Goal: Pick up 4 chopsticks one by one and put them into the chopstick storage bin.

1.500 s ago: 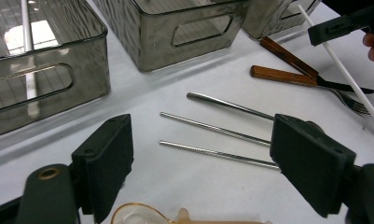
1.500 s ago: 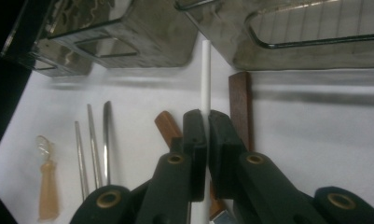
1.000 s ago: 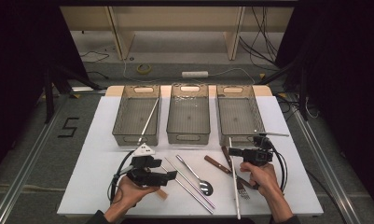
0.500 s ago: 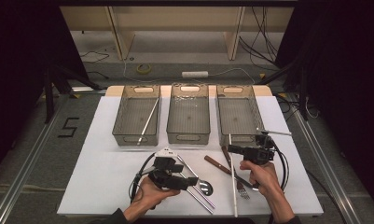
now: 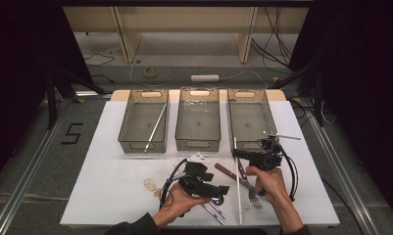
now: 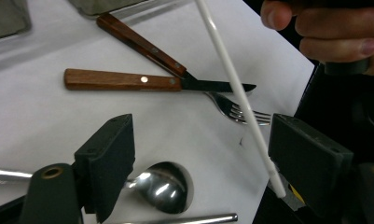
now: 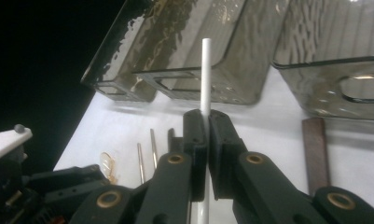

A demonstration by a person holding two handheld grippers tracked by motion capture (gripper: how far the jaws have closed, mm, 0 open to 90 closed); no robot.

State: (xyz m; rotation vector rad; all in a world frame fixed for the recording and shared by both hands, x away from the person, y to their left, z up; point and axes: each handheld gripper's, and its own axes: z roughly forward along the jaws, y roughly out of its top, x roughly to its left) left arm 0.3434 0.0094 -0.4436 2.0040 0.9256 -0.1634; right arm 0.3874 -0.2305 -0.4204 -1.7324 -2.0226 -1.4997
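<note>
Right gripper view shows the right tongs point(image 7: 206, 140) clamped on a white stick point(image 7: 205, 74) pointing toward the trays point(image 7: 212, 60), so the open left tongs point(image 6: 198, 158) should close squarely on its lower end without knocking the fork point(image 6: 236, 112).

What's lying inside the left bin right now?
The left bin holds one long white stick, lying slantwise with its far end on the right wall. The mesh floor looks otherwise bare; the near wall hides the front strip.
</note>
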